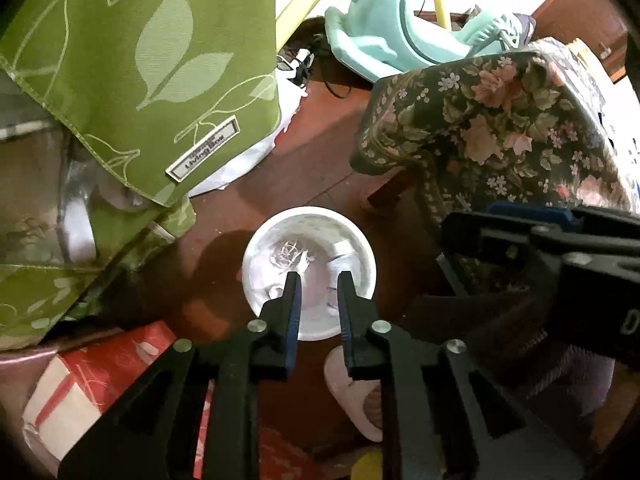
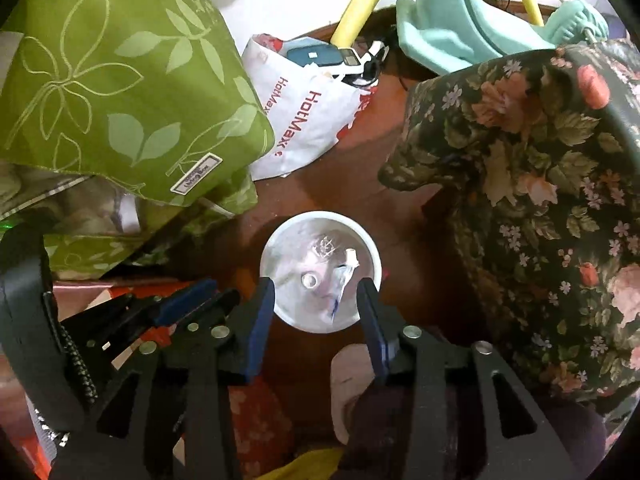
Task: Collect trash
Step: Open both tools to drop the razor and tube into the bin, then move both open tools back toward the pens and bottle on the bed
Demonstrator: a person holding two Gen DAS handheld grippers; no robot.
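Above a white bin (image 1: 308, 272) on the floor, the left tool (image 1: 318, 280) and right tool (image 2: 316, 286) hang with jaws parted and empty, scraps (image 2: 340, 280) lying inside. The drop appears done; next, fetching more trash beyond the bin.

Left hand-held gripper (image 1: 318, 276) points steeply down, fingers rising from the lower centre of the left wrist view, jaws a narrow gap apart, nothing between the pads. Right hand-held gripper (image 2: 318, 282) also points steeply down from the lower centre of its own view, jaws wider apart, empty. Each shows in the other's view: right at the right edge, left at the lower left.
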